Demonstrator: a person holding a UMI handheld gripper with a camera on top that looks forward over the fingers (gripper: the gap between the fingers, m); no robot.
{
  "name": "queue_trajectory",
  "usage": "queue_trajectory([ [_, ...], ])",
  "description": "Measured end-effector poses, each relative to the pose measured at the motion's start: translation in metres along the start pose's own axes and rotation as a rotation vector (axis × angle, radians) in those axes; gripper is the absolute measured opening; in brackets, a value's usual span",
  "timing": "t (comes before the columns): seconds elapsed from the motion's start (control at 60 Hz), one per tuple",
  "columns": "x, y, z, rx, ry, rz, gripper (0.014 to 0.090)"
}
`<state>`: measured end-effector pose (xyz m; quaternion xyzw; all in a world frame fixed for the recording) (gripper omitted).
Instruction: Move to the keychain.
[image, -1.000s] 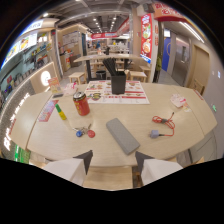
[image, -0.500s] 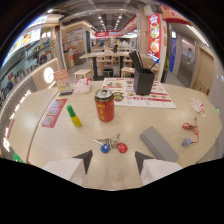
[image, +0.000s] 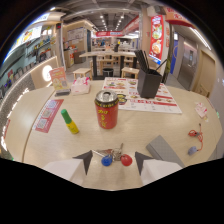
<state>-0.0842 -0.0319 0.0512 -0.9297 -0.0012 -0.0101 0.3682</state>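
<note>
The keychain, a bunch of keys with a blue fob and a red fob, lies on the pale wooden table between my two fingertips. My gripper is open, its dark fingertips standing at either side of the keys with gaps. A red drink can stands upright just beyond the keychain.
A green and yellow marker lies left of the can. A grey flat case lies right of the fingers, with a red and blue cord item further right. A black utensil holder, menu sheets and a tissue pack sit beyond.
The gripper has moved forward and left over the table; the keychain has come from ahead of the fingers to between them, and the can looms closer.
</note>
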Motion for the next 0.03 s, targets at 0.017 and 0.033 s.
queue_trajectory([
  [0.017, -0.0002, -0.0008, 0.0001, 0.003, 0.001, 0.001, 0.0840],
  [0.033, -0.0006, -0.0007, -0.0002, 0.001, 0.000, 0.004, 0.0841],
])
